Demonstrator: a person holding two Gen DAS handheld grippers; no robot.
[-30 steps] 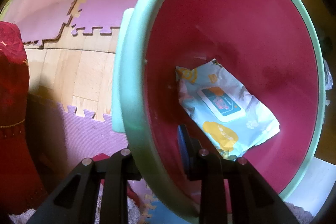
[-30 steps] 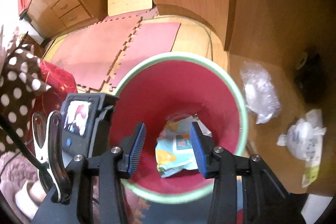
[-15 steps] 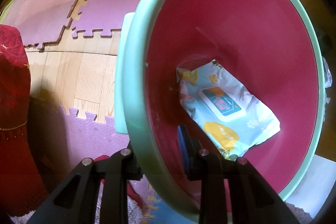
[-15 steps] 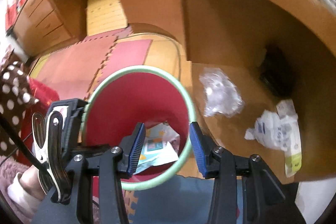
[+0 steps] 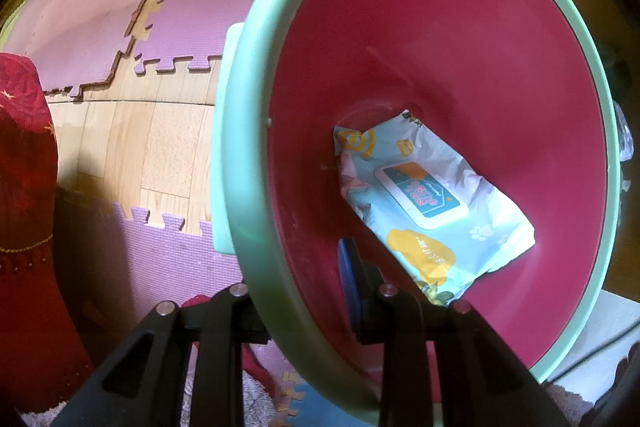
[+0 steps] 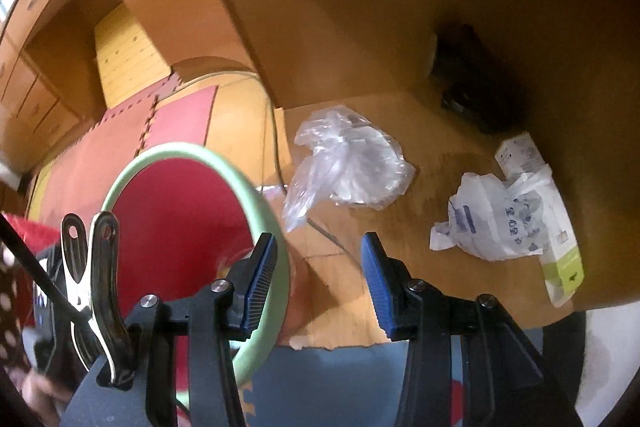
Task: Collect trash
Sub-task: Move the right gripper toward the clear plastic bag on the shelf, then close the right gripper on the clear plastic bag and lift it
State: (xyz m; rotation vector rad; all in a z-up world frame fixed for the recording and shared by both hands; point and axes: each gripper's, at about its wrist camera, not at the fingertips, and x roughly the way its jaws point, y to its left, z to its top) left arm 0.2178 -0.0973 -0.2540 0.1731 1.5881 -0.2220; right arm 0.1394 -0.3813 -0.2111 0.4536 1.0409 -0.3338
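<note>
Wood floor; left hand-held gripper clamps bin rim.

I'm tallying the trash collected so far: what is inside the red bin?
One pack of wet wipes lies in the bottom of the bin, face up. The left gripper is clamped on the near rim, and its inner finger hides a little of the wall. Anything beneath the pack is hidden.
</note>
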